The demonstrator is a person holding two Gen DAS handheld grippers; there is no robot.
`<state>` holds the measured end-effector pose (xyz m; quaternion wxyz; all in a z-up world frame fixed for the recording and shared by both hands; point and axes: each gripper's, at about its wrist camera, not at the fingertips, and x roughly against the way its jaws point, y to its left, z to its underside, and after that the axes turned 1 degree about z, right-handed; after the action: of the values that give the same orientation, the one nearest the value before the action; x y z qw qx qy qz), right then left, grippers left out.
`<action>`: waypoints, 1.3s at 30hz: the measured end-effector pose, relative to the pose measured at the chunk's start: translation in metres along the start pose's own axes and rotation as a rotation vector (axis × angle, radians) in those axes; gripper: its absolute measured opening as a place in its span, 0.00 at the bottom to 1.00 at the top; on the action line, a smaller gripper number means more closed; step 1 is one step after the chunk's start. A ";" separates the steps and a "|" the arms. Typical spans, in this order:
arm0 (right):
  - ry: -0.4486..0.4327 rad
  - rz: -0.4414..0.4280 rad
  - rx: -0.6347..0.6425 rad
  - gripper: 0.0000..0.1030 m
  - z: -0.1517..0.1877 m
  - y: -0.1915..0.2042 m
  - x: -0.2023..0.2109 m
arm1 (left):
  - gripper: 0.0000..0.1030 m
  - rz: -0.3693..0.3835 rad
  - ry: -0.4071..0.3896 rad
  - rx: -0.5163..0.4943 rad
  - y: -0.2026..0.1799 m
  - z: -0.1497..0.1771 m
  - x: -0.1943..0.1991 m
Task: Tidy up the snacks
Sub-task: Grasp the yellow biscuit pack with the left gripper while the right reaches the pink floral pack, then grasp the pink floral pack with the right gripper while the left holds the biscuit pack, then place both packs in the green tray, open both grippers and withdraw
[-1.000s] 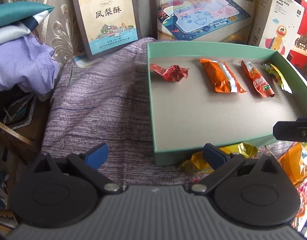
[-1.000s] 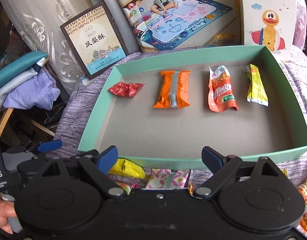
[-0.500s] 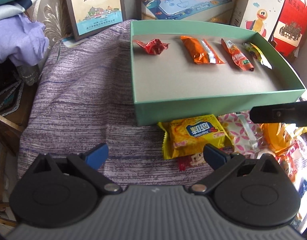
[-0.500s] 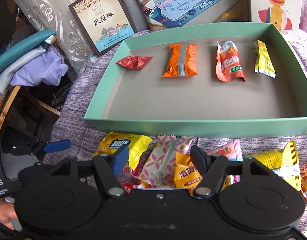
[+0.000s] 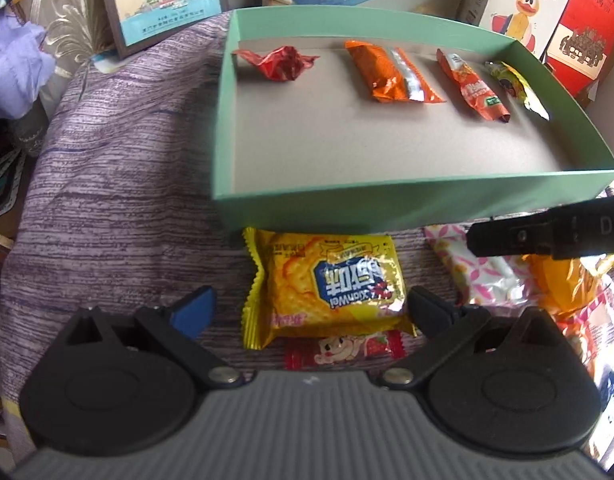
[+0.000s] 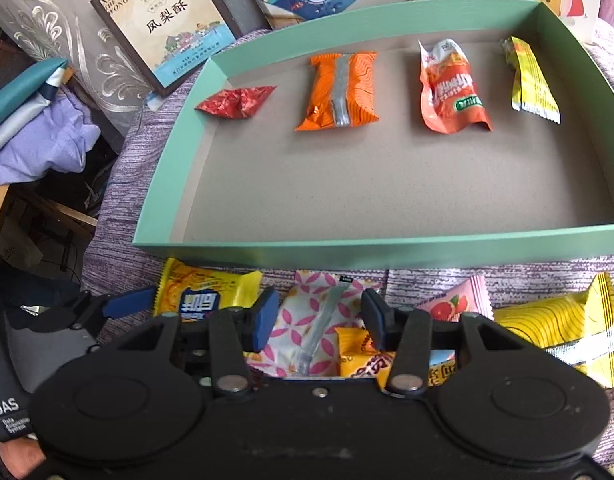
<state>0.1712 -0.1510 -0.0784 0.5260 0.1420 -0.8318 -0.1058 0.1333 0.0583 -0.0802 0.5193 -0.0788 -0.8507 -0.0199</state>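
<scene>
A green tray (image 5: pixel 387 208) (image 6: pixel 387 250) holds a row of snacks: a red wrapper (image 5: pixel 279 62) (image 6: pixel 239 102), an orange pack (image 5: pixel 383 72) (image 6: pixel 339 90), a red-orange sachet (image 5: pixel 473 88) (image 6: pixel 451 88) and a yellow pack (image 5: pixel 515 86) (image 6: pixel 531 76). Loose snacks lie in front of the tray. My left gripper (image 5: pixel 309 306) is open, straddling a yellow biscuit pack (image 5: pixel 327 284) (image 6: pixel 203 292). My right gripper (image 6: pixel 319 316) is partly open around a pink flowered pack (image 6: pixel 311 320) (image 5: pixel 483 272), not touching it.
More loose packs lie at the right: a small orange-yellow one (image 6: pixel 359 356), a pink fruit one (image 6: pixel 455 300), a big yellow one (image 6: pixel 563 328). A red candy (image 5: pixel 347 354) lies under the biscuit pack. Boxes and a framed card (image 6: pixel 167 24) stand behind the tray. Purple cloth covers the surface.
Both grippers have pulled back and dropped toward the loose snacks in front of the tray. The right jaws have narrowed around the pink flowered pack.
</scene>
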 end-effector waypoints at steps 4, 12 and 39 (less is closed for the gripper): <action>0.020 0.000 0.017 0.52 0.001 0.014 -0.014 | 1.00 -0.019 0.014 0.042 0.028 0.007 0.003; -0.011 0.091 0.141 0.63 0.020 0.053 -0.032 | 1.00 -0.010 -0.015 0.101 0.053 0.007 0.013; -0.094 0.186 0.307 0.48 0.053 0.087 -0.034 | 0.70 0.049 -0.071 0.123 0.071 0.025 0.038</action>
<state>0.1263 -0.0558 -0.1015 0.4661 0.1381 -0.8715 0.0651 0.1049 0.1360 -0.0614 0.4928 -0.0683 -0.8662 0.0479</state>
